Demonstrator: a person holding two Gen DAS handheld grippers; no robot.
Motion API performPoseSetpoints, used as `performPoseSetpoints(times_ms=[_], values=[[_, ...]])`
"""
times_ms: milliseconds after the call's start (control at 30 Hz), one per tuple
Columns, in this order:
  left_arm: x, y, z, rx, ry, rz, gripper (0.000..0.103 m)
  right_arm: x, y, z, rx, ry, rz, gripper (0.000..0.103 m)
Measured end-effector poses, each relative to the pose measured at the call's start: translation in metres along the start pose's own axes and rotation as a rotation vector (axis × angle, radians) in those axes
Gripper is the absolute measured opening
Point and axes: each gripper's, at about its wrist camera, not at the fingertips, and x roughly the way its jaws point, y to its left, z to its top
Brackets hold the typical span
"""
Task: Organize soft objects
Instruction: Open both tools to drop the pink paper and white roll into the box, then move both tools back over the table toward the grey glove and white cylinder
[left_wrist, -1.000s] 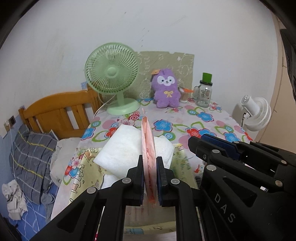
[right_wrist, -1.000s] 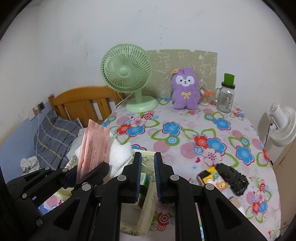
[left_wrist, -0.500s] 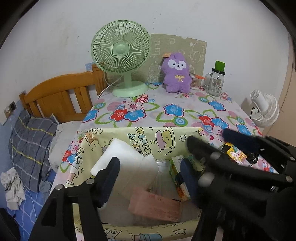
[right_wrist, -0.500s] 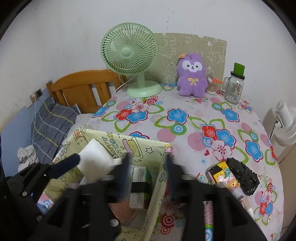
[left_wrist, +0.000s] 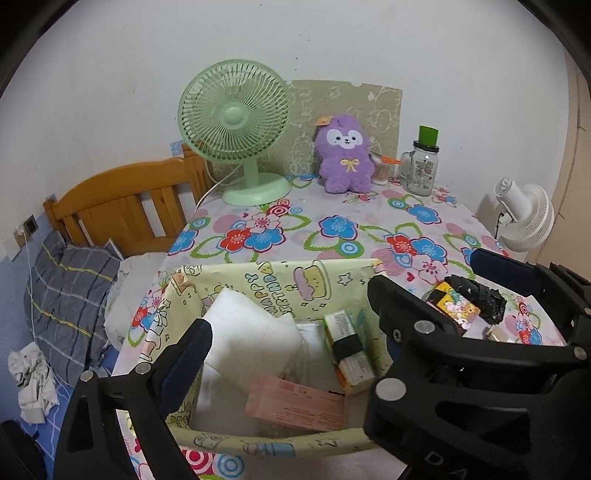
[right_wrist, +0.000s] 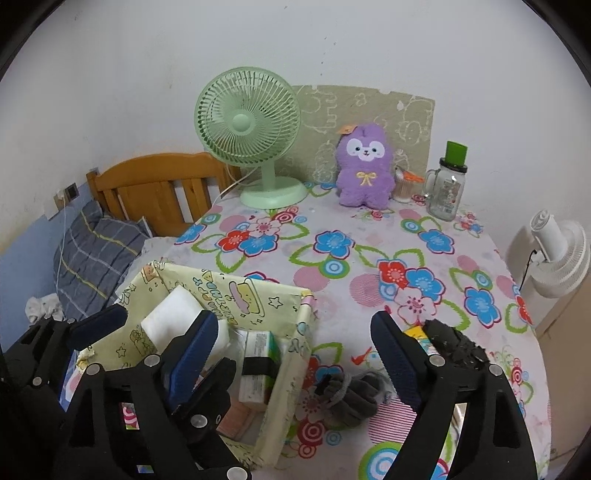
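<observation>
A yellow cartoon-print fabric box (left_wrist: 258, 280) (right_wrist: 236, 295) stands at the table's near left. In it lie a pink packet (left_wrist: 295, 404), white foam pads (left_wrist: 251, 332) (right_wrist: 173, 314) and a green-and-white tissue pack (left_wrist: 347, 347) (right_wrist: 258, 354). My left gripper (left_wrist: 291, 325) is open and empty above the box. My right gripper (right_wrist: 295, 347) is open and empty over the box's right wall. A dark grey glove (right_wrist: 351, 397) lies on the tablecloth just right of the box, between the right fingers. A purple plush (left_wrist: 345, 155) (right_wrist: 365, 166) sits at the back.
A green desk fan (left_wrist: 240, 129) (right_wrist: 255, 133) and a glass jar with a green lid (left_wrist: 421, 162) (right_wrist: 447, 184) stand at the back. A black crumpled item on a colourful box (left_wrist: 465, 299) (right_wrist: 458, 343) lies at the right. A white fan (right_wrist: 557, 254) and a bed (left_wrist: 66, 280) flank the table.
My left gripper opened and let the pink packet drop flat into the box. My right gripper also opened. Both cameras rose and now look down into the box.
</observation>
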Motion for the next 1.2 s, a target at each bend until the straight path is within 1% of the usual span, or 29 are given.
performPoseSetpoints(times_ms=[167, 400, 800, 1067, 1200], values=[[-0.012, -0.012, 0.001, 0.018, -0.023, 0.006, 0.099, -0.014, -0.008, -0.002, 0.011, -0.014, -0.008, 0.088], [-0.025, -0.029, 0.000, 0.026, -0.040, 0.002, 0.099, -0.036, -0.023, -0.008, 0.021, -0.039, -0.040, 0.094], [-0.050, -0.063, 0.001, 0.049, -0.078, -0.030, 0.100, -0.071, -0.049, -0.014, 0.036, -0.075, -0.074, 0.095], [-0.059, -0.085, -0.002, 0.069, -0.086, -0.063, 0.100, -0.088, -0.067, -0.023, 0.054, -0.089, -0.105, 0.095], [-0.063, -0.095, -0.005, 0.064, -0.092, -0.064, 0.100, -0.096, -0.075, -0.028, 0.051, -0.100, -0.121, 0.095]])
